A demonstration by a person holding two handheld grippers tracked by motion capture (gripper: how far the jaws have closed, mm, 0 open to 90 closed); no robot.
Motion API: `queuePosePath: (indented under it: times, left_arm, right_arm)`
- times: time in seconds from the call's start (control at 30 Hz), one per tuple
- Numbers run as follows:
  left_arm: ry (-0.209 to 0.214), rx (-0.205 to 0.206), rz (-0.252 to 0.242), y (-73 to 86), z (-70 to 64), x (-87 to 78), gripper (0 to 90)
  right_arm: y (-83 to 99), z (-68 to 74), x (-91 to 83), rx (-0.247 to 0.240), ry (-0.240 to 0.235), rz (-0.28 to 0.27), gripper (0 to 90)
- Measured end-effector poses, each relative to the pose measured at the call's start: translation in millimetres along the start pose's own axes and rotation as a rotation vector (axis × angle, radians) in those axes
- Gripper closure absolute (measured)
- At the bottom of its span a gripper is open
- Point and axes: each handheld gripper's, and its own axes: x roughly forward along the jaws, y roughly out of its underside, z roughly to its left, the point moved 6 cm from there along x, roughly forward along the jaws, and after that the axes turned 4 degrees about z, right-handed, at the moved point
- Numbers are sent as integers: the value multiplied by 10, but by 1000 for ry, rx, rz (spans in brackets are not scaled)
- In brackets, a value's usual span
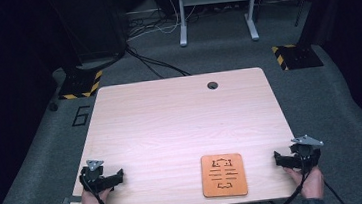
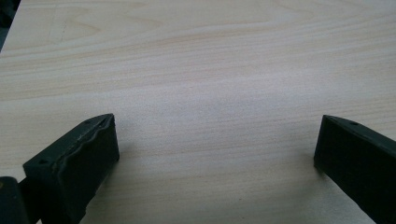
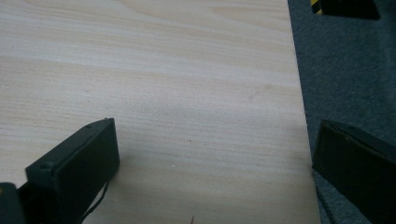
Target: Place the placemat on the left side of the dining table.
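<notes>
From the high view we see a pale wooden table (image 1: 181,127) with a person's two hands coming in at its near edge, each holding a black two-jaw gripper. The left gripper (image 1: 121,175) rests at the near left corner of the table, held by the left hand (image 1: 94,202), its jaws pointing toward the table's middle; the right gripper (image 1: 276,157) sits at the near right edge, held by the right hand (image 1: 311,182), jaws likewise pointing inward. Between them, nearer to the right gripper but still well apart from it, lies a flat orange wooden board (image 1: 223,174) with dark cut-out shapes and slots in its face — it lies flat near the front edge of the table, touched by neither gripper. In the left gripper view we find the jaws of the left gripper (image 2: 217,140) standing wide apart with bare wood grain between them, holding nothing. In the right gripper view the right gripper (image 3: 215,144) is spread just as wide and is equally empty — one jaw over the tabletop, the other out past the table's edge above the grey carpet (image 3: 345,70). At the far side of the table we see a small round cable hole (image 1: 212,85), and beyond it the legs of a grey metal frame (image 1: 215,8) on the floor.
</notes>
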Motion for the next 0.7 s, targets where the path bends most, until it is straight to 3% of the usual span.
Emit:
queuePosePath:
  times: [0.07, 0.23, 0.7]
  left_arm:
    - [-1, -1, -1, 0, -1, 0, 0]
    - [-4, -3, 3, 1, -8, -3, 0]
    - [-6, -5, 4, 2, -10, -4, 0]
  right_arm:
    - [-1, 2, -2, -9, 8, -6, 0]
    - [2, -7, 6, 6, -23, 14, 0]
    - [-12, 34, 1, -29, -60, 9, 0]
